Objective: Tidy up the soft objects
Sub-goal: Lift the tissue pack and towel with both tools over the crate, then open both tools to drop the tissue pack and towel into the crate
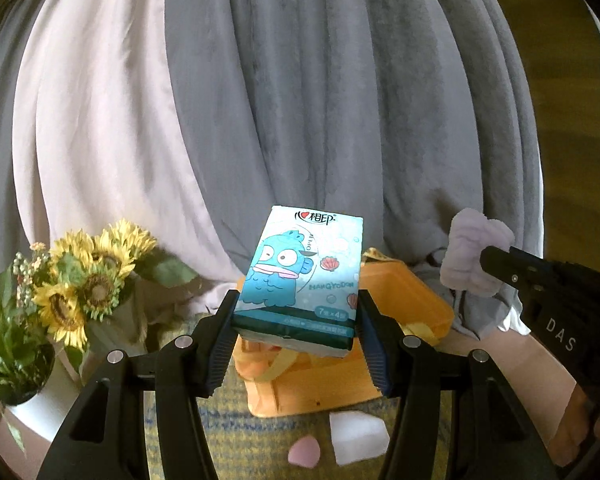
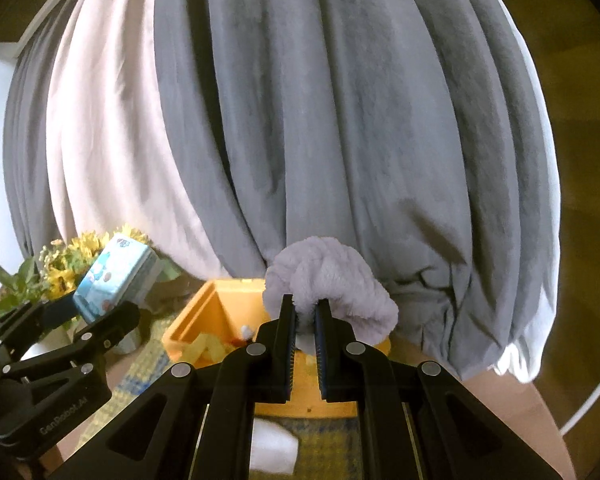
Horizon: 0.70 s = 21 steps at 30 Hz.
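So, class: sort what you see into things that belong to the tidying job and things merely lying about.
Job:
tissue pack in left gripper
fluffy lilac cloth in right gripper
orange box
white sponge
pink sponge

Lying about:
sunflowers
curtains

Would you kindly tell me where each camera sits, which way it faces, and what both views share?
Left wrist: sits behind the left tongs, facing grey curtains; they clamp a blue cartoon-printed tissue pack; the right tongs show.
Right wrist: sits behind the right tongs, facing likewise; they pinch a fluffy lavender cloth; the left tongs show.
Shared: orange plastic box, sunflowers.
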Available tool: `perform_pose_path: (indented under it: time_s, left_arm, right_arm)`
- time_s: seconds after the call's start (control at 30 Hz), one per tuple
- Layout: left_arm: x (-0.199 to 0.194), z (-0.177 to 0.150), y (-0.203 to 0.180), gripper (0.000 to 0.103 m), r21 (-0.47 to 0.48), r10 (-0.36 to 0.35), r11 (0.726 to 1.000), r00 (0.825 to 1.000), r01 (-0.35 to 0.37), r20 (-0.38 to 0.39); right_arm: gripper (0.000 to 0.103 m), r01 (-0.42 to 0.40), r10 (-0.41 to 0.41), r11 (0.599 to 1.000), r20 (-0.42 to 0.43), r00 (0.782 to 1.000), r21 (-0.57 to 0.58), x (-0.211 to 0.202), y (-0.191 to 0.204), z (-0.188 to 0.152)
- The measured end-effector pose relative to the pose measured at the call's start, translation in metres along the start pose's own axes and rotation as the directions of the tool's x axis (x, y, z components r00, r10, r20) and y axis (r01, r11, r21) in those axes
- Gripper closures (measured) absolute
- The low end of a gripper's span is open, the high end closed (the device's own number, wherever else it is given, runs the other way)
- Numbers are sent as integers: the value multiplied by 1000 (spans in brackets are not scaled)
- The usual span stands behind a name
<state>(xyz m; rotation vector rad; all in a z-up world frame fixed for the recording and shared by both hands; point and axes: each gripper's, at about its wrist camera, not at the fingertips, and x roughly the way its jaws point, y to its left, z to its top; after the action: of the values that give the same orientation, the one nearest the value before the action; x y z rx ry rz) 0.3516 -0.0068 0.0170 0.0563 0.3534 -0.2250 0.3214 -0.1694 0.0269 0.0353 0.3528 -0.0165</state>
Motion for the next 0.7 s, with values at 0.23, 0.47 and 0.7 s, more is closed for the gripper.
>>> perform_pose_path:
  time_s: [0.23, 0.47, 0.7]
  left_arm:
    - [30, 11, 4, 48, 8, 4, 1000, 1000, -4, -3]
    - [62, 16, 5, 48, 25, 17, 1000, 999, -16, -27]
    - [102, 14, 8, 48, 46, 24, 999, 997, -21, -76]
  right_arm:
    - [93, -3, 3, 999, 15, 1000, -36, 28, 0, 16]
    - [93, -12, 12, 998, -1, 1000, -55, 61, -1, 23]
    - [93, -21, 17, 997, -47, 999, -79, 102, 4, 22]
